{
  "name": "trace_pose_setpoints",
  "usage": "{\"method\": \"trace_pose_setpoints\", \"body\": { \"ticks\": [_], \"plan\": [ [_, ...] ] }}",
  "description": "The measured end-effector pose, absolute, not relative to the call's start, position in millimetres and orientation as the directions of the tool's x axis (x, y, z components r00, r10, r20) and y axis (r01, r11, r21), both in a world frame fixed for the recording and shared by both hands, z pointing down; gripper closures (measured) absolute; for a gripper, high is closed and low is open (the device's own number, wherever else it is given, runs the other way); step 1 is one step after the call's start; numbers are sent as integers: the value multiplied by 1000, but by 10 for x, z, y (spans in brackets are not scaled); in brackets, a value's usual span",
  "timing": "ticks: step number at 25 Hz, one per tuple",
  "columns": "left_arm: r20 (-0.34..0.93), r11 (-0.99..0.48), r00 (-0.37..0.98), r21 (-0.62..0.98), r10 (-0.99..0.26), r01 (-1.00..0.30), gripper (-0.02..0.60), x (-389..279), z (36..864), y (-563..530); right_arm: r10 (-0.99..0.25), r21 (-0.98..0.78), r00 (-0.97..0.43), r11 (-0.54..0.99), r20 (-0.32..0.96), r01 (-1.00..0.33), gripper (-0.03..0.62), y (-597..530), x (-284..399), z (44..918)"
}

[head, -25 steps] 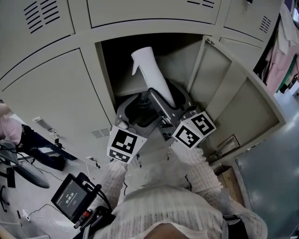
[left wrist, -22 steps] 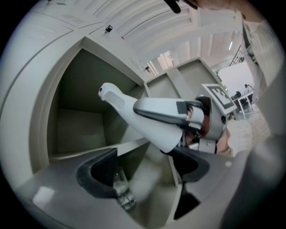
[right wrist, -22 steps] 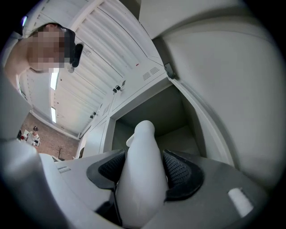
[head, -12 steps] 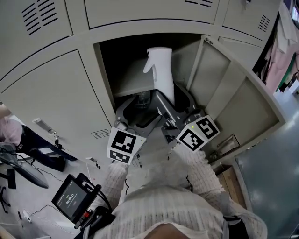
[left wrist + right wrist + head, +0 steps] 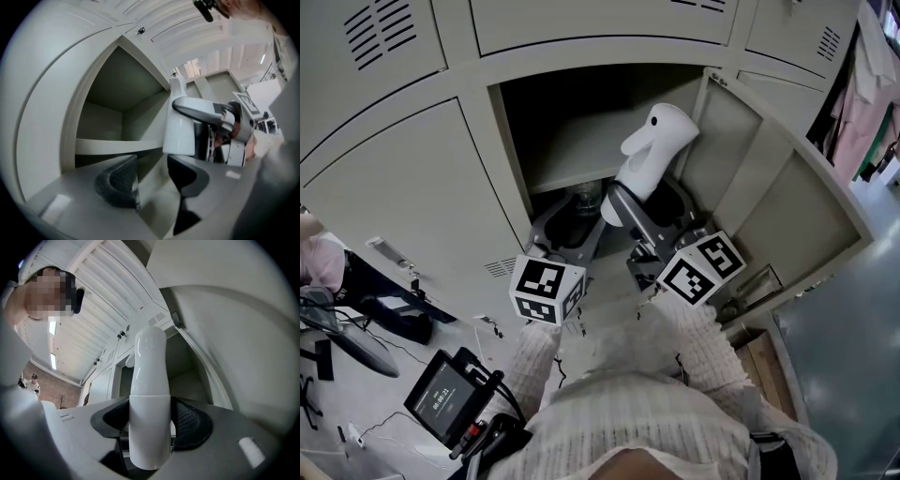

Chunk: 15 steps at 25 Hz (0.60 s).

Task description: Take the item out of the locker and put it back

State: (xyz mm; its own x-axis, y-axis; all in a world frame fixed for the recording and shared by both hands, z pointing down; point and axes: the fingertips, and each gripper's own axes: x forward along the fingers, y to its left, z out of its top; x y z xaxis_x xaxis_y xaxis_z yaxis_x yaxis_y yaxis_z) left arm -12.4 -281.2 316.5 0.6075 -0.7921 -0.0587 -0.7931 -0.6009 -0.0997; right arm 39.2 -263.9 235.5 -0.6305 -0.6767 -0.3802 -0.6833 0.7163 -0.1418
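We see a spray bottle (image 5: pixel 149 380) of smooth, glossy white plastic. The locker (image 5: pixel 750 178) looks like painted sheet metal, matt beige. On the right gripper (image 5: pixel 150 423) the pads (image 5: pixel 191 420) are black, finely textured and rubbery; its shell is smooth grey plastic. The sleeves (image 5: pixel 698 347) are white open-knit cloth.

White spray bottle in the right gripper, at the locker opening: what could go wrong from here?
1. The white plastic spray bottle is tilted in the right gripper, whose fingers pinch its smooth round body: it may pivot or slip.
2. Its nozzle head sits close to the grey metal locker's door-side frame: it may knock there going in.
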Motion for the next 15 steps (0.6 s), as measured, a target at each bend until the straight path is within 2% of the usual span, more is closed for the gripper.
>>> {"method": "trace_pose_setpoints", "body": {
  "ticks": [7,15],
  "plan": [
    [-76,-615,621,-92,-780,-783,382,-109,3189,-2766,-666,-99,-644,720,-376,-687,332,-2722,246,2202],
    [-65,-643,649,-87,-758,-761,380,-80,3235,-2640,-700,-148,-667,710,-256,-689,332,-3036,84,2117]
  ]
}}
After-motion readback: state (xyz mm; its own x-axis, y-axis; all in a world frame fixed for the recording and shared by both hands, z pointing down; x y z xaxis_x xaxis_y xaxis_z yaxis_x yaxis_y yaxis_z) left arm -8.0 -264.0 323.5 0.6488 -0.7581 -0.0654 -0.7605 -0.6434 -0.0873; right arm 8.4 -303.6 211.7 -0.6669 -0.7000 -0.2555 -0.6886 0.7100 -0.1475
